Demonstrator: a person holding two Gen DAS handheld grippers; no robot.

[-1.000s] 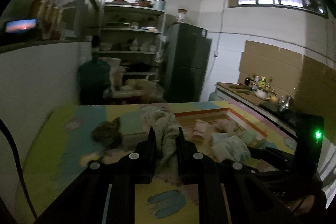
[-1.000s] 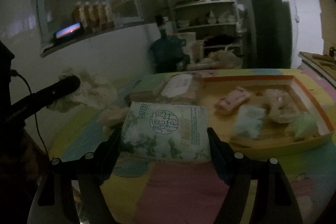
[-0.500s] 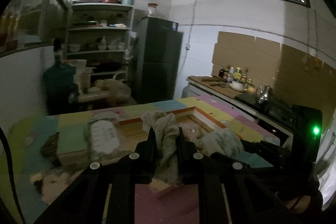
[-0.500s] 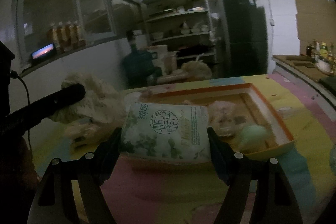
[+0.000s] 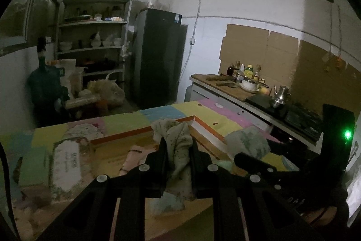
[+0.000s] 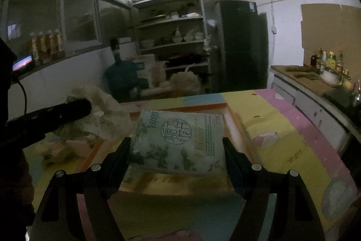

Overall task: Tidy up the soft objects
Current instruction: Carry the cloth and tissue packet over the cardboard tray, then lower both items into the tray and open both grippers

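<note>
My left gripper (image 5: 177, 146) is shut on a speckled pale cloth (image 5: 178, 141) and holds it above the orange-rimmed tray (image 5: 209, 130); the cloth also shows in the right wrist view (image 6: 99, 114). My right gripper (image 6: 177, 143) is shut on a green-and-white tissue pack (image 6: 180, 141), held over the same tray (image 6: 234, 125). The pack also shows in the left wrist view (image 5: 248, 143). Inside the tray lie a pink soft item (image 5: 133, 159) and other soft things, partly hidden by the fingers.
A white packet (image 5: 67, 164) lies left of the tray on the colourful mat (image 5: 225, 119). A counter with bottles and a kettle (image 5: 279, 94) runs along the right. A fridge (image 5: 158, 60), shelves and a water jug (image 5: 45, 87) stand behind.
Both grippers have swung right and forward with their loads, from the mat's left side to over the tray. Neither has let go.
</note>
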